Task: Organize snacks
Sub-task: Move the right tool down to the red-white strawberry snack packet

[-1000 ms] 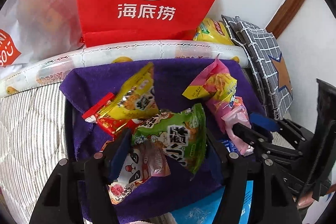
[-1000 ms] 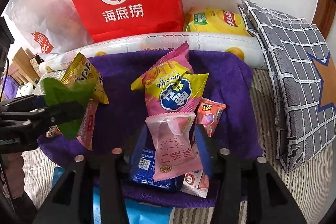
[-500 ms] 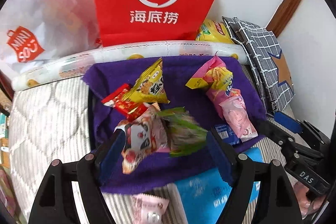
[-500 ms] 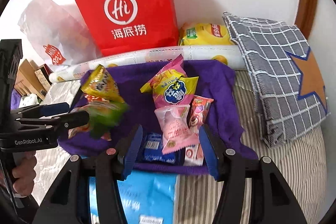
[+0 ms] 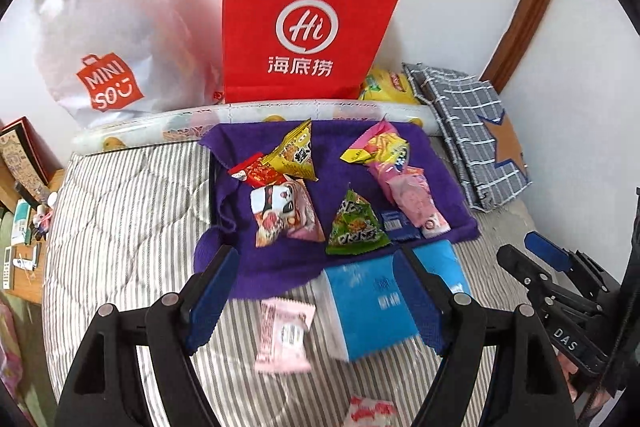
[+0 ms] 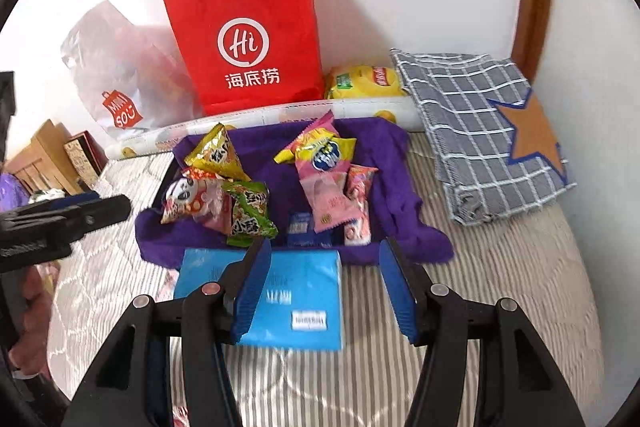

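Observation:
A purple cloth on the striped bed holds several snack packs: a green pack, a panda pack, a yellow pack, and pink packs. A blue packet lies in front of the cloth. A pink pack lies on the bed. My left gripper is open and empty, pulled back above the bed. My right gripper is open and empty above the blue packet.
A red paper bag and a white Miniso bag stand against the wall. A yellow chips bag and a grey checked cushion lie at the right. A wooden bedside shelf is at left.
My left gripper let go of the green pack, which now lies on the purple cloth. Both grippers pulled back and up from the cloth; the right one left the pink pack.

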### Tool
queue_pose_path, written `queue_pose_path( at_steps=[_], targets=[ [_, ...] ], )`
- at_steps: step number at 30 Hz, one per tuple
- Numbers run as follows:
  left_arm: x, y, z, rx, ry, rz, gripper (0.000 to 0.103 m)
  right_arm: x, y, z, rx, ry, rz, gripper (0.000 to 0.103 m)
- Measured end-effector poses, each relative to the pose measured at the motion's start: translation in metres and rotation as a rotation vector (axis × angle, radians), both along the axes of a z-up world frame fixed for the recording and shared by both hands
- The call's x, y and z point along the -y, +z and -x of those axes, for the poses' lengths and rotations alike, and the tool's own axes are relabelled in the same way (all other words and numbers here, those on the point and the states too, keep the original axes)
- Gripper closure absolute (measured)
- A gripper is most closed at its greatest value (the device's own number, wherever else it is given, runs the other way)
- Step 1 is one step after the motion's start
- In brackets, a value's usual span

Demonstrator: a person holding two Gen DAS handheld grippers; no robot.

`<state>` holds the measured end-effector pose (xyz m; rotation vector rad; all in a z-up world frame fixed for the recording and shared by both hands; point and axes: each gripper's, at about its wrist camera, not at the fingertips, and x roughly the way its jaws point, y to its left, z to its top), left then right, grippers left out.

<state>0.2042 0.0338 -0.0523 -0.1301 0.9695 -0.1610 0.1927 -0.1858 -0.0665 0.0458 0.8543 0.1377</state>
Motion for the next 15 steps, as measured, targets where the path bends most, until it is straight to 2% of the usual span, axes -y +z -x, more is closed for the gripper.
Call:
queue_pose_path(
  at_steps=[9, 15],
  targets=[
    [-0.004, 0.015, 0.048, 0.049, -0.01, -0.016, 0.025, 0.007, 0.011, 0.046, 0.039, -0.056, -0.049, 0.046],
    [-0.011, 0.016, 0.07, 0.062, 0.0, 0.013, 0.025, 0.008, 0.008, 0.063, 0.003, -0.076, -0.044, 0.045]
  ],
)
